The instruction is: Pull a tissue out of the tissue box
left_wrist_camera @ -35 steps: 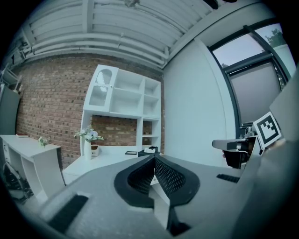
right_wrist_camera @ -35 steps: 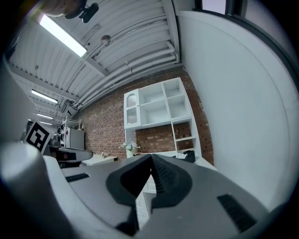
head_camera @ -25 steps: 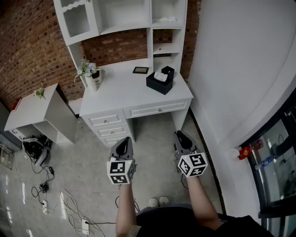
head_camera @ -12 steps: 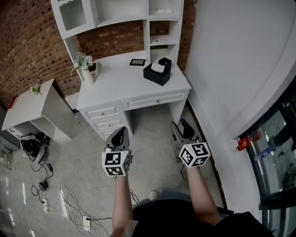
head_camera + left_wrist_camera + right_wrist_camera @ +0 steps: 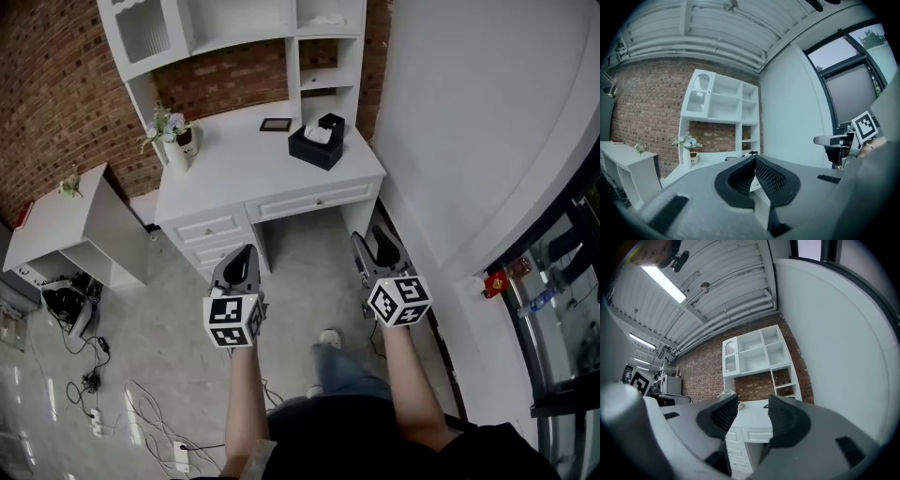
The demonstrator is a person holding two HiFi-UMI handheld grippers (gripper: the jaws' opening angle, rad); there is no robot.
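Distant tissue box (image 5: 314,152), details indistinct

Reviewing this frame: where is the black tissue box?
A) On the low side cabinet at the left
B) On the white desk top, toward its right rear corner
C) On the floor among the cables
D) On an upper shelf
B: the head view shows the tissue box standing on the desk, white tissue at its top.

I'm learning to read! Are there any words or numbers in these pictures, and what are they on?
No words or numbers can be read anywhere.
Marker cubes: black-and-white squares only, no letters.
Red tag beside the window: too small to read.
Small frame on the desk: too small to read.
Tissue box: no print shows.
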